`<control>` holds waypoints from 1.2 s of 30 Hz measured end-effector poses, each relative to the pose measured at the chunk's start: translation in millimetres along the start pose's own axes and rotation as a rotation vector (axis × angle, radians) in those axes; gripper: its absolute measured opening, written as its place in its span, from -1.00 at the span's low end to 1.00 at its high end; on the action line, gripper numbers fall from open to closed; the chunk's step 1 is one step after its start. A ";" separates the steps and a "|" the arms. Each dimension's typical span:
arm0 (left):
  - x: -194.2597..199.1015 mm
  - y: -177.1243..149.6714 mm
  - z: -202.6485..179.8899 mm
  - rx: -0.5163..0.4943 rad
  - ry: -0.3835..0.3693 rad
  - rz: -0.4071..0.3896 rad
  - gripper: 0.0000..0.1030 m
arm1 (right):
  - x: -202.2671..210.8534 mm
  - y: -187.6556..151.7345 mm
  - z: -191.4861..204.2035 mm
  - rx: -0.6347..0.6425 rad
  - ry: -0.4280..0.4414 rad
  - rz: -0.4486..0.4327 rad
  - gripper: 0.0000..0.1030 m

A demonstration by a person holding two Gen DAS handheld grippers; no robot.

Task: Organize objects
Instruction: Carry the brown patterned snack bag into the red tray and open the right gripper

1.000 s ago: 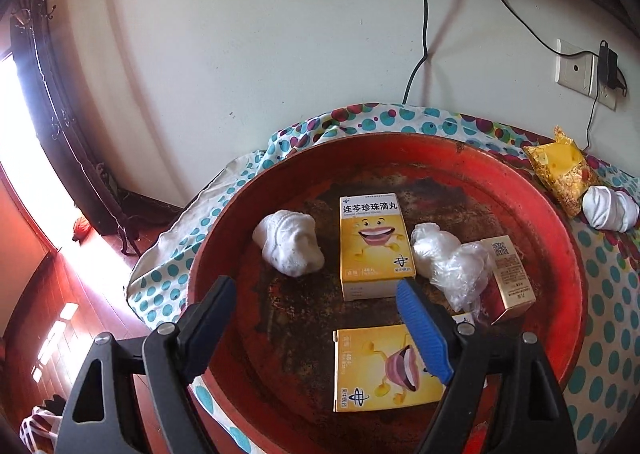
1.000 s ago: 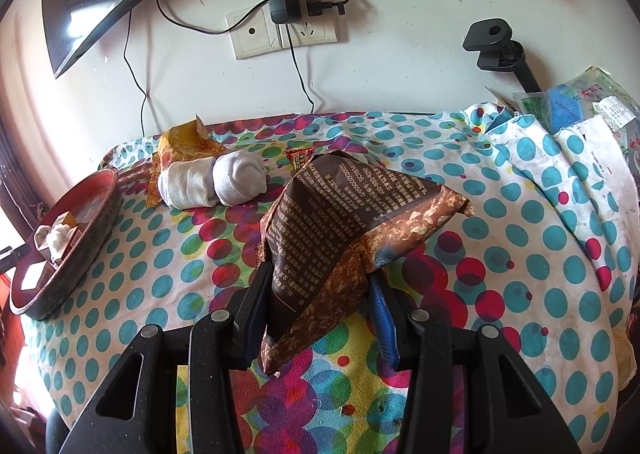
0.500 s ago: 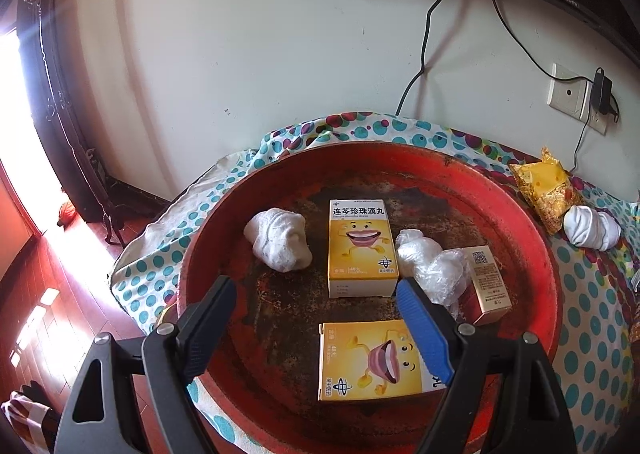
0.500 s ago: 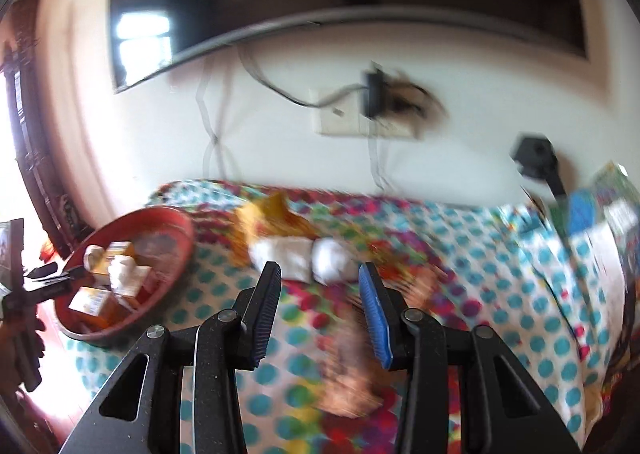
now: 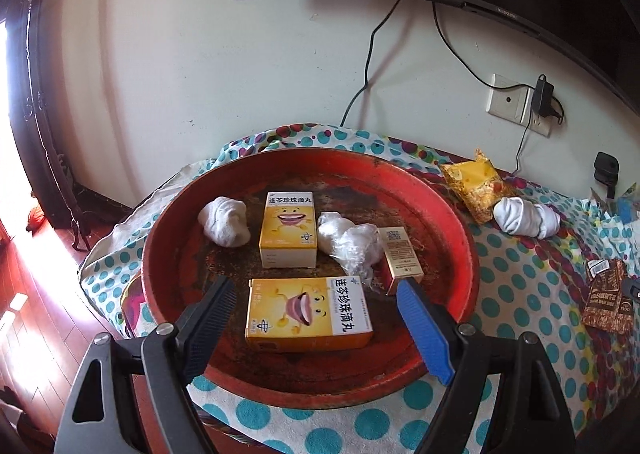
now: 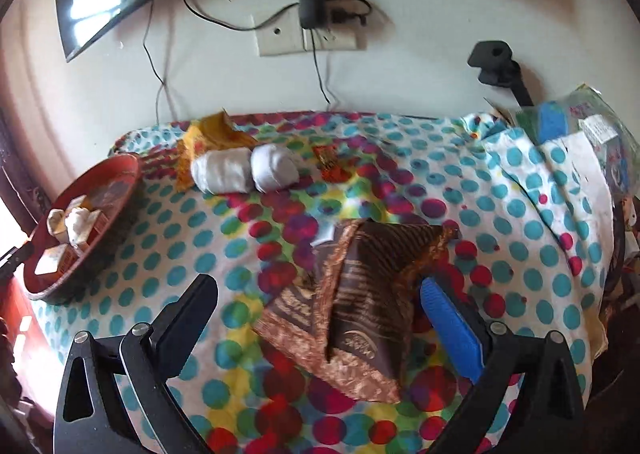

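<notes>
Now the round red metal tray (image 5: 448,214) sits at the edge of the dotted, many-coloured tablecloth (image 6: 500,222), and its near rim hangs close to the cloth's edge. The left gripper (image 5: 312,318) hovers over the near side of the tray with its jaws wide apart and nothing in them; the yellow box with a smiling face (image 5: 308,312) lies flat in the tray, below the gap. Farther back in the tray stand a second yellow smiling box (image 5: 289,228), a white rolled sock (image 5: 224,220), a crumpled clear plastic bag (image 5: 352,242) and a small gold box (image 5: 400,254). Well away from the tray is open cloth. There the right gripper (image 6: 320,314) has just let its jaws spread wide, and the shiny brown crinkled snack packet (image 6: 356,302) lies loose on the cloth between them, untouched. A pair of white rolled socks (image 6: 244,170) and a yellow snack bag (image 6: 216,134) lie just beyond the tray, near the wall.
</notes>
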State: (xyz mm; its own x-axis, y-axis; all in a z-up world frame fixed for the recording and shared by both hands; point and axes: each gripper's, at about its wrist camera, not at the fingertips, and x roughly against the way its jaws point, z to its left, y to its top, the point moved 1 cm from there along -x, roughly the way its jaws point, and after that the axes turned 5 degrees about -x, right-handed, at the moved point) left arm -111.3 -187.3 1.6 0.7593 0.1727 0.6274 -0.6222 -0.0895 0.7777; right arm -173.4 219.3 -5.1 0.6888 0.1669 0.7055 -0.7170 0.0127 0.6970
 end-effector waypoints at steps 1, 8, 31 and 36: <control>-0.6 -1.0 -2.4 0.000 -0.009 0.004 0.65 | -5.9 -3.1 -4.3 0.009 -0.028 0.006 0.97; 7.0 -5.5 -16.3 -0.021 -0.006 -0.003 0.65 | -57.3 -0.8 -14.6 -0.136 0.052 0.100 0.61; 12.0 -7.1 21.9 0.078 0.039 -0.022 0.65 | -59.5 66.2 209.6 0.163 0.295 0.003 0.21; 10.7 -8.2 26.3 0.068 0.067 -0.024 0.65 | -69.3 69.5 271.5 0.265 0.313 0.005 0.21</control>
State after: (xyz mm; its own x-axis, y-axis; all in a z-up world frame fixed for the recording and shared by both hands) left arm -93.0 -210.5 3.1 0.7578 0.2407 0.6064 -0.5882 -0.1503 0.7946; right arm -241.8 -59.0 29.3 0.5906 0.4584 0.6642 -0.6393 -0.2365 0.7317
